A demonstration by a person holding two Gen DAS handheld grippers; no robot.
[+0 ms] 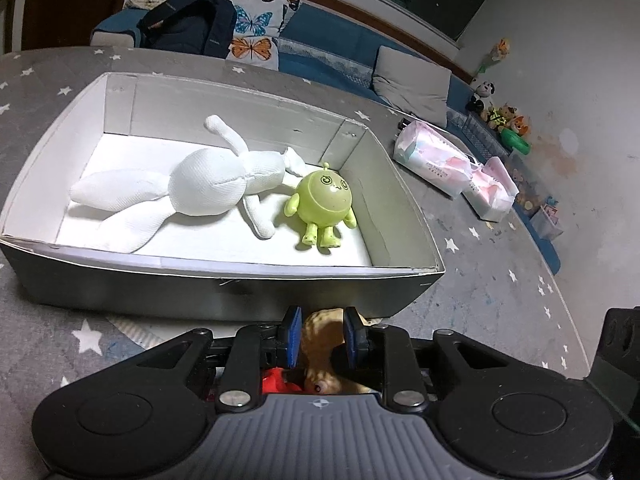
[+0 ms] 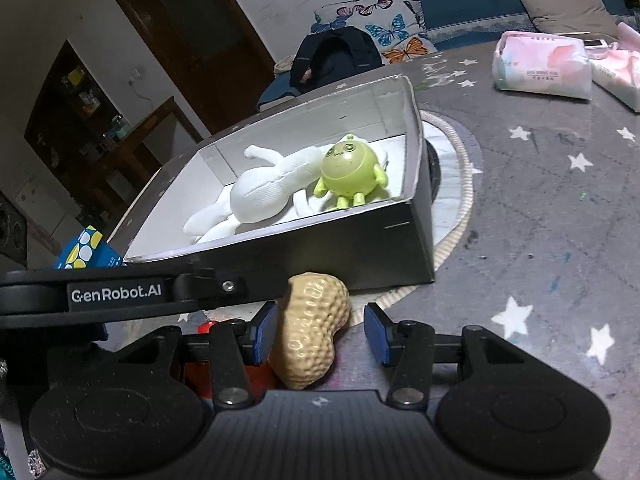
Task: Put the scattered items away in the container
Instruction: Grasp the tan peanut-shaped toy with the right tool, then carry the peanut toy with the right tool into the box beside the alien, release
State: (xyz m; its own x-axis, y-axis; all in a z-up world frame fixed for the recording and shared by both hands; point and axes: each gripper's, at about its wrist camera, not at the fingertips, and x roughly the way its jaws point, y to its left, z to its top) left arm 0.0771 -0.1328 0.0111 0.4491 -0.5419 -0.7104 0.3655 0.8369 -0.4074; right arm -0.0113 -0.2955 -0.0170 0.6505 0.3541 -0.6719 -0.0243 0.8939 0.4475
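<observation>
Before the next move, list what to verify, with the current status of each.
1. Left gripper shut on peanut toy: ok.
2. Right gripper open and straddling the peanut toy, not clamping it: ok.
3. Box top uncovered: ok.
4. Bare floor in the box in front of the white plush rabbit and green figure: ok.
5. Peanut toy above the box rim: not ok, it is low before the near wall.
6. Red item free of the peanut toy: cannot tell.

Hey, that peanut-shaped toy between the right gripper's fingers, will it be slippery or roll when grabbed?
The peanut toy has a bumpy, dimpled shell, so it probably grips well. Its rounded lobes and narrower waist suggest it may roll or pivot if pinched off-centre. It looks rigid.
</observation>
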